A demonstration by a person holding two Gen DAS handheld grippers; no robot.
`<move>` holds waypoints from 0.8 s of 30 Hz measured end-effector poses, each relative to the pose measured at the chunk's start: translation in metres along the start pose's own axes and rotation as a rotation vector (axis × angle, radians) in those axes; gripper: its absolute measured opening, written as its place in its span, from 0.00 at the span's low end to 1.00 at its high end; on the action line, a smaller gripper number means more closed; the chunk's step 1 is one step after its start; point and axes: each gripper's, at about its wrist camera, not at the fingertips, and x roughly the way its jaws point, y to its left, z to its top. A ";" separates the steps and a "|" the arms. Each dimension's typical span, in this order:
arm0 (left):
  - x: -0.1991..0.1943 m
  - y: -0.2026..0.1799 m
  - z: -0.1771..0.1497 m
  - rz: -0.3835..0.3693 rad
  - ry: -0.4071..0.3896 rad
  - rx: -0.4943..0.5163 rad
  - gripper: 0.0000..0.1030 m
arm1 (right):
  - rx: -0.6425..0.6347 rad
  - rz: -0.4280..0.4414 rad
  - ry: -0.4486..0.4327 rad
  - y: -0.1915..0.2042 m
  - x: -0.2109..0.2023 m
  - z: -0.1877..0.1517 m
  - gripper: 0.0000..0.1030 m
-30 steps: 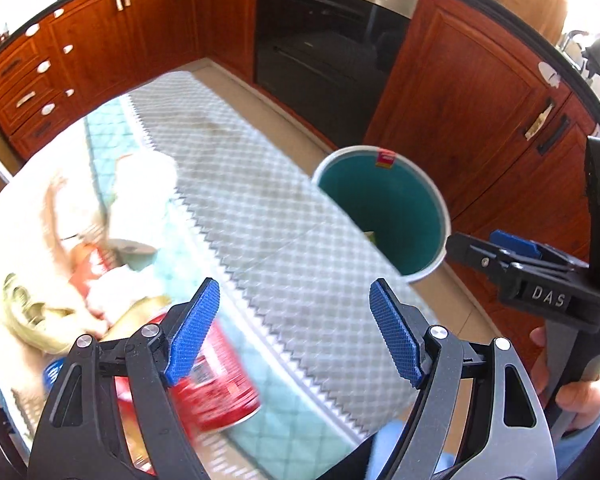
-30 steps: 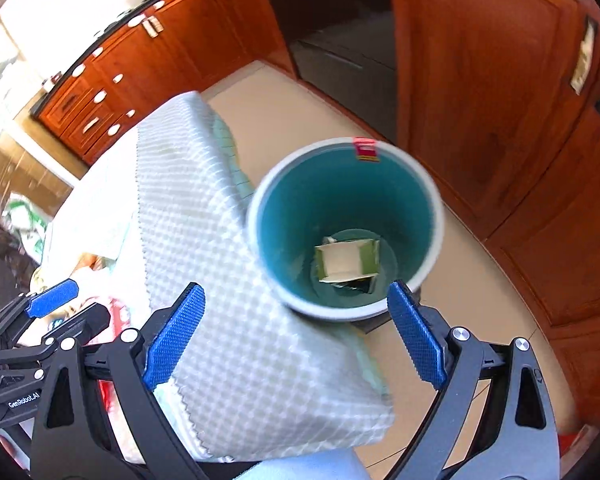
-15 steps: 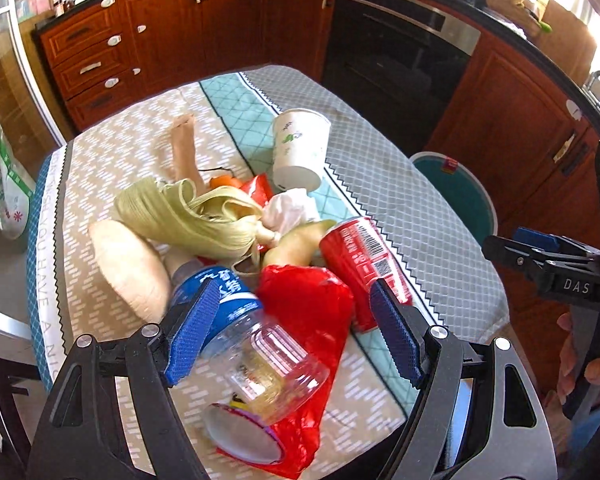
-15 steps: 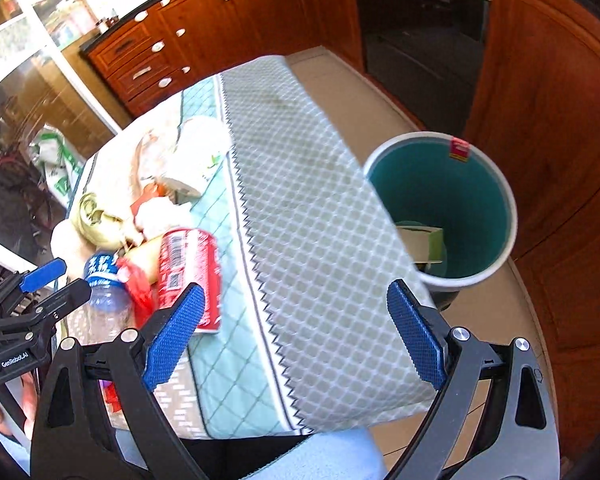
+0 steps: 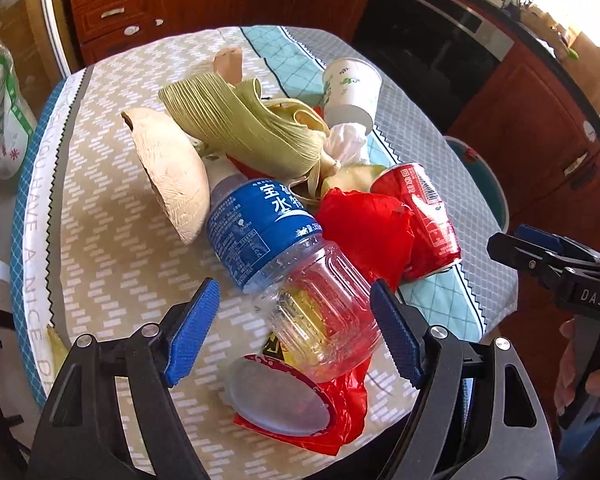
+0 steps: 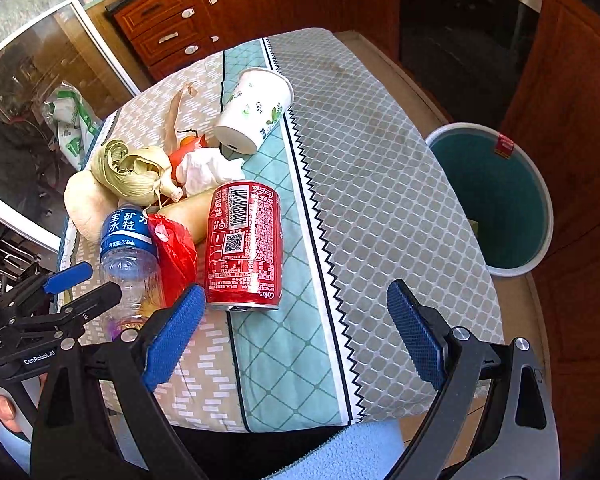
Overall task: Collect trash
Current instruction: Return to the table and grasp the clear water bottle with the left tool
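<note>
A heap of trash lies on the table: a clear plastic bottle [image 5: 283, 256] with a blue label, a red can [image 5: 424, 216] on its side, a red plastic bag [image 5: 364, 228], corn husks [image 5: 247, 124], a white paper cup [image 5: 352, 92] and crumpled tissue [image 5: 348, 144]. My left gripper [image 5: 295, 336] is open, its pads on either side of the bottle's base, not touching. My right gripper [image 6: 295, 336] is open and empty, just in front of the can [image 6: 243, 240]. The bottle [image 6: 127, 252] lies to its left.
A teal bin [image 6: 496, 200] with a white rim stands on the floor right of the table. A tablecloth [image 6: 372, 184] covers the table. A foil lid [image 5: 275, 396] lies at the near edge. Wooden cabinets [image 6: 179, 20] and an oven [image 5: 432, 36] stand behind.
Both grippers have swung from the bin back over the table. The left one has come down close around the bottle's base; the right one has closed in on the red can.
</note>
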 end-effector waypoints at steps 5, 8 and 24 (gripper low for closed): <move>0.016 -0.001 0.005 -0.008 0.026 -0.065 0.77 | -0.007 -0.004 0.018 -0.001 0.010 0.001 0.86; 0.022 -0.003 0.010 0.002 0.021 -0.092 0.84 | 0.004 -0.002 0.032 -0.005 0.017 0.003 0.86; 0.043 0.005 0.005 -0.012 0.048 -0.203 0.78 | -0.012 0.046 0.045 -0.005 0.033 0.019 0.86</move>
